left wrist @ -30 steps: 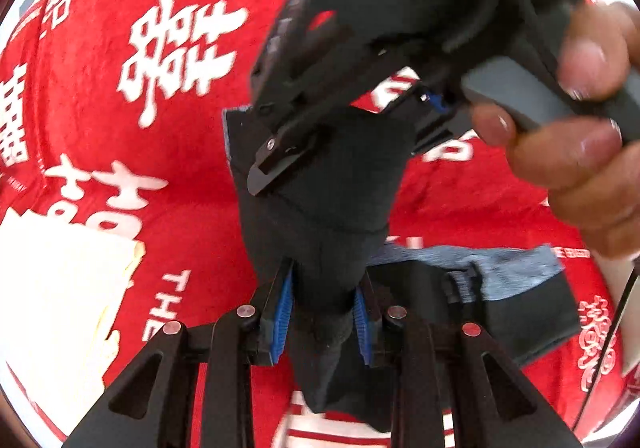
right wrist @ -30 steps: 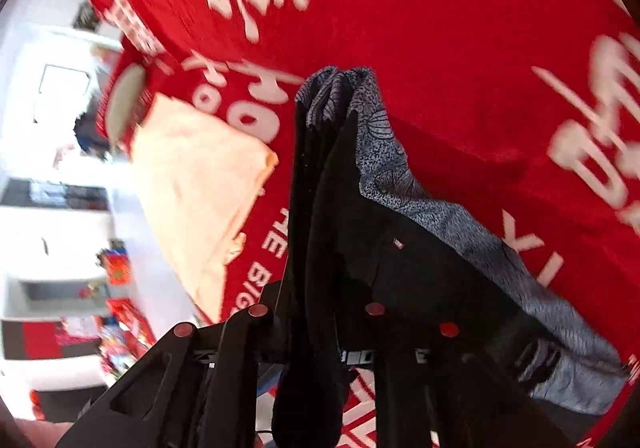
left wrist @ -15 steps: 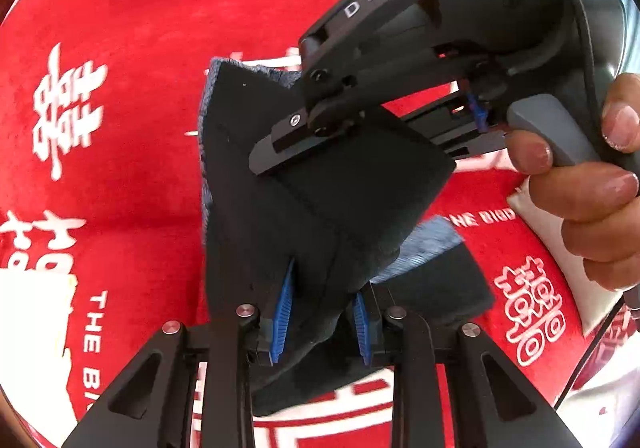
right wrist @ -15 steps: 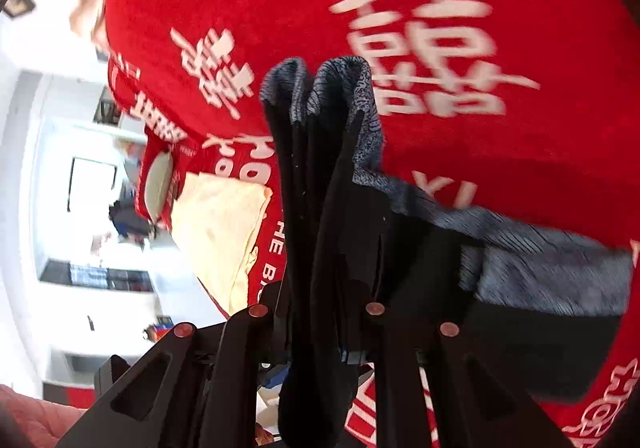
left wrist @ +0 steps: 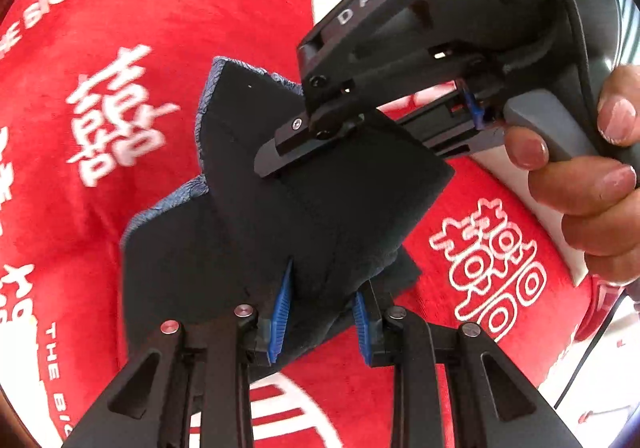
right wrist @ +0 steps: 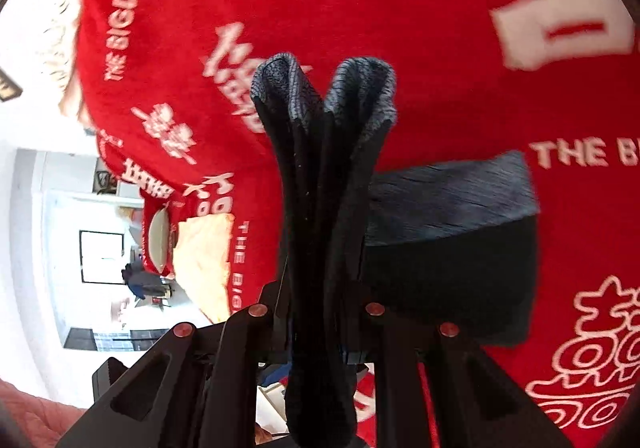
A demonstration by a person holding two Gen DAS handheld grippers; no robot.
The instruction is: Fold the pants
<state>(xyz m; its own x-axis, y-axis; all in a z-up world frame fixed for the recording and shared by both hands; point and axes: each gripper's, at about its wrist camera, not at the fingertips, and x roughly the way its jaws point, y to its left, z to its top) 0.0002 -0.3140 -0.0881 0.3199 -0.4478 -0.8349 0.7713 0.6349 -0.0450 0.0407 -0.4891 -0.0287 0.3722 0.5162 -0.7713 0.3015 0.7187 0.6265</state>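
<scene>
Dark navy folded fabric pants (left wrist: 320, 216) swung further over red printed cloth (left wrist: 168, 28); left gripper (left wrist: 320, 312) and right gripper (left wrist: 288, 152) both clamp them.

1 pair of dark pants (left wrist: 304, 216) with grey-blue patterned trim, 2 black grippers, the left gripper (left wrist: 320, 312) and the right gripper (left wrist: 280, 152), 1 red cloth (left wrist: 180, 16) printed in white, 1 pale yellow cloth (right wrist: 208, 260), 1 hand (left wrist: 580, 184).

Red printed cloth (left wrist: 200, 8), white walls (right wrist: 32, 208), window (right wrist: 102, 257)
</scene>
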